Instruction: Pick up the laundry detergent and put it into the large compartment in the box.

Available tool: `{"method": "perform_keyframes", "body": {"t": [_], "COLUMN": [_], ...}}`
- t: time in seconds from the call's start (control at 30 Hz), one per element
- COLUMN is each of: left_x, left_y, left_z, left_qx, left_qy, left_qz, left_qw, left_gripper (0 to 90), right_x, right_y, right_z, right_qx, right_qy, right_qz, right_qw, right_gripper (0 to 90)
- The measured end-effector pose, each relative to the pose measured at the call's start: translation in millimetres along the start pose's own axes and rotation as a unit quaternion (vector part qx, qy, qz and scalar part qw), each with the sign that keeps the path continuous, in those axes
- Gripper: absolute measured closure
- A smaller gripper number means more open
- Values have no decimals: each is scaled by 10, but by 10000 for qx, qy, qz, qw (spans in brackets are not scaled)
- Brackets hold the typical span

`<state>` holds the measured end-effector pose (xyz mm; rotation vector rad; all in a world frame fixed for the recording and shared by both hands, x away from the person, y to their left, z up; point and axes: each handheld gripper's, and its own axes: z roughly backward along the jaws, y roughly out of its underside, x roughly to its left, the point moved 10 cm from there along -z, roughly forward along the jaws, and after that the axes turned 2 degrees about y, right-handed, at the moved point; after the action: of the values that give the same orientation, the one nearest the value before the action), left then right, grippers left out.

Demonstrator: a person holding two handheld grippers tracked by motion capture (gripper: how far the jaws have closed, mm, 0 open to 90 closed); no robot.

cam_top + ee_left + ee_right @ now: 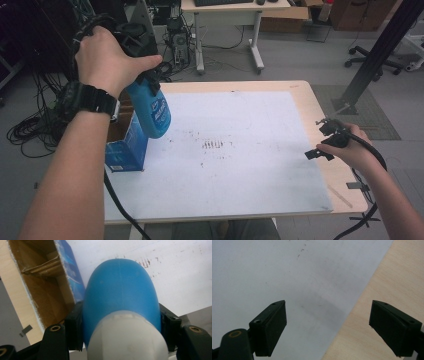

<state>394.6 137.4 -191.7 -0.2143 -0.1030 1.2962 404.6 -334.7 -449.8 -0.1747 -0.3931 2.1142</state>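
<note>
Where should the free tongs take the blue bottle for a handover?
On the lower body of the blue bottle, coming in level from the right across the white sheet. The left tongs already clamp its upper part by the pale cap, and the open box blocks the left side. The right tongs stand open.

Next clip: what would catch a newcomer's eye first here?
The blue bottle, clamped in the left gripper and held in the air above the table's left edge, beside an open blue box. Next, the white sheet over the table, with dark specks near its middle. At the right edge, the right gripper hangs open with nothing between its jaws.
</note>
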Motion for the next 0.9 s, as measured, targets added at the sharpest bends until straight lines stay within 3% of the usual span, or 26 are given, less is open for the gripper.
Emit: {"method": "perform_keyframes", "body": {"t": [0.57, 0.9], "left_x": [272, 459], "left_y": [89, 134], "left_z": [157, 185], "left_qx": [-113, -147], "left_qy": [-116, -197], "left_qz": [314, 599], "left_qw": [9994, 9979], "left_gripper": [377, 377], "right_x": [37, 38], "right_y": [-47, -38], "right_z": [3, 10], "right_qx": [-12, -9], "right_qy": [8, 12], "right_qz": [47, 27], "right_qw": [10000, 10000], "right_gripper": [143, 143]}}
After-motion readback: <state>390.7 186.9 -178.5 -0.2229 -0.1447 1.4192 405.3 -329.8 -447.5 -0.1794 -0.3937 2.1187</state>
